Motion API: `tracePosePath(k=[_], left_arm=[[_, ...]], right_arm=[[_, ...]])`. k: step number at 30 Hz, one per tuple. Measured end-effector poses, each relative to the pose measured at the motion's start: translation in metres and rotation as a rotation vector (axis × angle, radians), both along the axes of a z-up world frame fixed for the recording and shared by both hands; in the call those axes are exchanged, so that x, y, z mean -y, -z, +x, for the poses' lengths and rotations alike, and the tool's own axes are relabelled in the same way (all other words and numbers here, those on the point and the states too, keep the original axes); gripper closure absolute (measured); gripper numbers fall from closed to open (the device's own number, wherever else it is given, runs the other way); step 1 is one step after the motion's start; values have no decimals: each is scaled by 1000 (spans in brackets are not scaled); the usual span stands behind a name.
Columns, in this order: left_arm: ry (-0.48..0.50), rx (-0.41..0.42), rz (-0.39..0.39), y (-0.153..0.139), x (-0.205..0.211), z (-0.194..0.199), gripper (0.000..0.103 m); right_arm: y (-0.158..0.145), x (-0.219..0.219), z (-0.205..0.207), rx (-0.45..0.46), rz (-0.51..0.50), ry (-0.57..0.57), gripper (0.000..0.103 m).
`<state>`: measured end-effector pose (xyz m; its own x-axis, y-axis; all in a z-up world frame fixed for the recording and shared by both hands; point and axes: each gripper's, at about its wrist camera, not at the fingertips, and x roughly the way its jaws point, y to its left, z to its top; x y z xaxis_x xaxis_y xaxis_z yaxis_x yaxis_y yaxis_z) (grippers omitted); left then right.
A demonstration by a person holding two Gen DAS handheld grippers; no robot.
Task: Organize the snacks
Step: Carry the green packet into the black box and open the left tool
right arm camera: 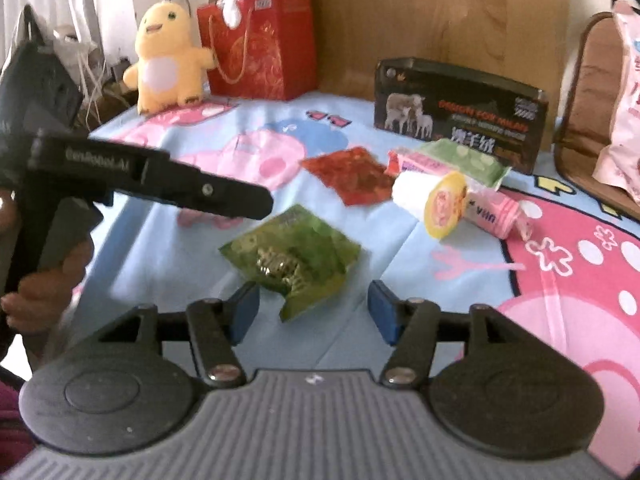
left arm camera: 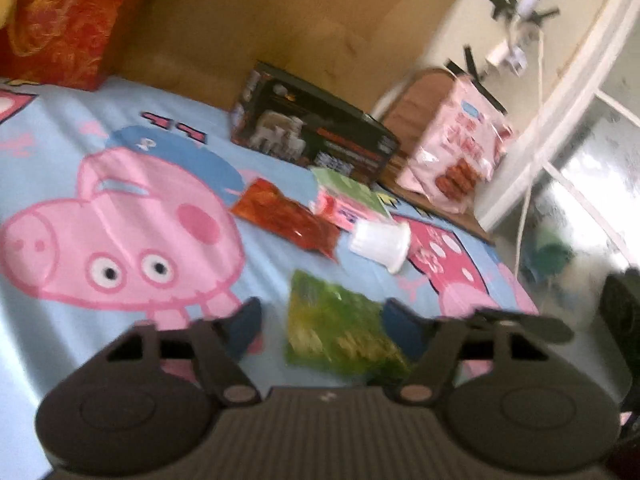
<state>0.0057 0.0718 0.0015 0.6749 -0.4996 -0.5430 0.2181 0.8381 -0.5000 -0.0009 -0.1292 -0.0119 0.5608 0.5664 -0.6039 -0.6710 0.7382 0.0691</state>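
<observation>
Bed surface covered by a light blue cartoon-pig sheet (right arm camera: 168, 248), wooden headboard (right arm camera: 420, 20) behind. Snacks lie loose on the sheet. Green packet (right arm camera: 294, 260) sits nearest both cameras, flat, slightly crumpled. Beyond it: red packet (right arm camera: 352, 176), white cup (right arm camera: 424, 200) lying on its side with its yellow lid facing the right wrist camera, and a pink-and-green wrapper pack (right arm camera: 460, 160) touching the cup. Dark box (right arm camera: 460, 112) with sheep picture stands upright near the headboard. Pink snack bag (left arm camera: 460, 148) rests at the bed's far right edge, on a brown surface.

Left gripper (left arm camera: 320, 328): jaws spread, green packet (left arm camera: 340, 332) lies between and just ahead of the blue pads; no contact evident, though the view is blurred. Right gripper (right arm camera: 314, 314): jaws spread, near corner of the green packet between the pads, not pinched. Left tool also visible at left of the right wrist view, held by a hand (right arm camera: 44, 280).

Yellow plush (right arm camera: 168, 60) and red gift bag (right arm camera: 260, 44) stand at the bed's far left corner.
</observation>
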Motion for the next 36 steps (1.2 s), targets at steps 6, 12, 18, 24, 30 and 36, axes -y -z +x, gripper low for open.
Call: tracePosePath(k=[6, 12, 18, 24, 30, 36], left_arm=[[5, -15, -20, 0, 6, -4, 54], [13, -23, -32, -6, 13, -5, 54], [15, 21, -38, -32, 22, 9, 54], [19, 148, 16, -84, 35, 56, 54], [0, 205, 51, -109, 42, 140, 52], [-85, 135, 50, -85, 37, 214, 39]], right_arm=[[2, -17, 0, 54, 12, -18, 58], [-2, -9, -8, 91, 58, 7, 59], [-15, 6, -7, 148, 126, 49, 59], [-46, 15, 19, 287, 185, 97, 59], [-73, 18, 86, 400, 196, 139, 59], [-69, 13, 168, 336, 186, 187, 54]])
